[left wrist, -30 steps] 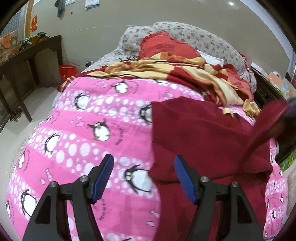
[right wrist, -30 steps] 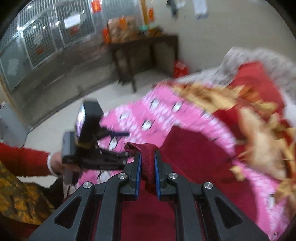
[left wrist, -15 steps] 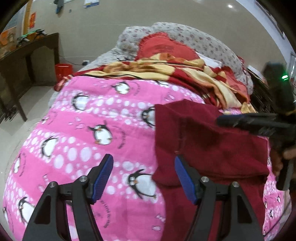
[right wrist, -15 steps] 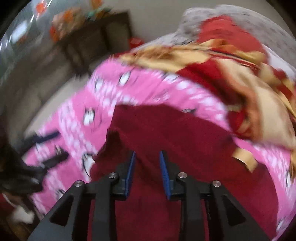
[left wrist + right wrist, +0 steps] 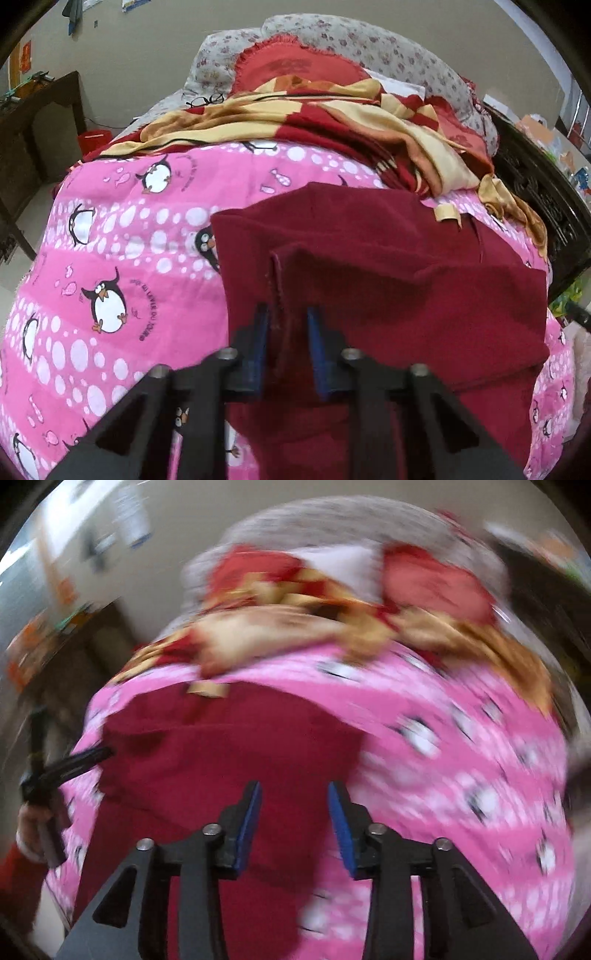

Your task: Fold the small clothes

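Maroon garment (image 5: 388, 280) lay spread on the pink penguin-print quilt (image 5: 122, 236) that covered the bed, toward the quilt's right side as the left wrist camera showed it, its far edge just short of the rumpled red-and-gold blanket (image 5: 332, 122) heaped at the head end. The left gripper (image 5: 286, 345) had just been closing, and a raised fold of the maroon cloth stood between its blue pads, which were drawn in narrowly against that ridge and clenched on it. The right gripper (image 5: 293, 825) had just been opening; its blue-padded fingers (image 5: 341, 827) stood apart over the garment's near right portion with nothing pinched between them, the fabric lying flat beneath (this view was heavily blurred, so finer detail could not be told). In that same view the left gripper appeared at the quilt's left edge, held by a hand (image 5: 31, 825) with a red sleeve. A floral pillow (image 5: 369, 44) and a red cushion (image 5: 295, 70) sat beyond the blanket, and a pair of glasses (image 5: 203, 99) rested near the pillow.
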A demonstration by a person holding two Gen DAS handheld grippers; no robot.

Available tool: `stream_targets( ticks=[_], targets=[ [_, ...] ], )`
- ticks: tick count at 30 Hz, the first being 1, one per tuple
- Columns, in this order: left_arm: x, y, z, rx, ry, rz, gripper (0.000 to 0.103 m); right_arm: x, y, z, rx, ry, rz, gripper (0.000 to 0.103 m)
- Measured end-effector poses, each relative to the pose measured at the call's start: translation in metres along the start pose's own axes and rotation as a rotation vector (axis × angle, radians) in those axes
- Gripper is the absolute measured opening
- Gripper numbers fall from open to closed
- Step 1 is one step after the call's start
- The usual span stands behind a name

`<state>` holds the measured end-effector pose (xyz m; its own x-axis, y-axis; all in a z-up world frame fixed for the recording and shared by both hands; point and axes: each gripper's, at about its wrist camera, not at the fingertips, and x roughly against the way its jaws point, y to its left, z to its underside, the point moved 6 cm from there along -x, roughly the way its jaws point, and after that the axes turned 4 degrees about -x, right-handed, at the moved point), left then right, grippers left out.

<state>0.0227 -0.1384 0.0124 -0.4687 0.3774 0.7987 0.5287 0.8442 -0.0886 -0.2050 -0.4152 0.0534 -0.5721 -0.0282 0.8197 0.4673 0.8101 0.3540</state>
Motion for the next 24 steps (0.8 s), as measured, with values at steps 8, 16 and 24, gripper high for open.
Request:
stream_targets(
  ticks=[8, 16, 24],
  targets=[
    [0.038, -0.010, -0.014, -0.013, -0.062, 0.038, 0.010, -0.052, -0.024, -0.006, -0.217, 0.055, -0.074, 0.064],
    [0.035, -0.005, -0.010, 0.008, -0.034, 0.039, 0.010, -0.054, -0.012, -0.035, -0.123, -0.024, 0.003, 0.025],
    [0.015, 0.001, 0.015, 0.008, 0.014, -0.003, 0.014, -0.038, -0.032, -0.014, -0.172, -0.006, 0.090, 0.036]
  ],
)
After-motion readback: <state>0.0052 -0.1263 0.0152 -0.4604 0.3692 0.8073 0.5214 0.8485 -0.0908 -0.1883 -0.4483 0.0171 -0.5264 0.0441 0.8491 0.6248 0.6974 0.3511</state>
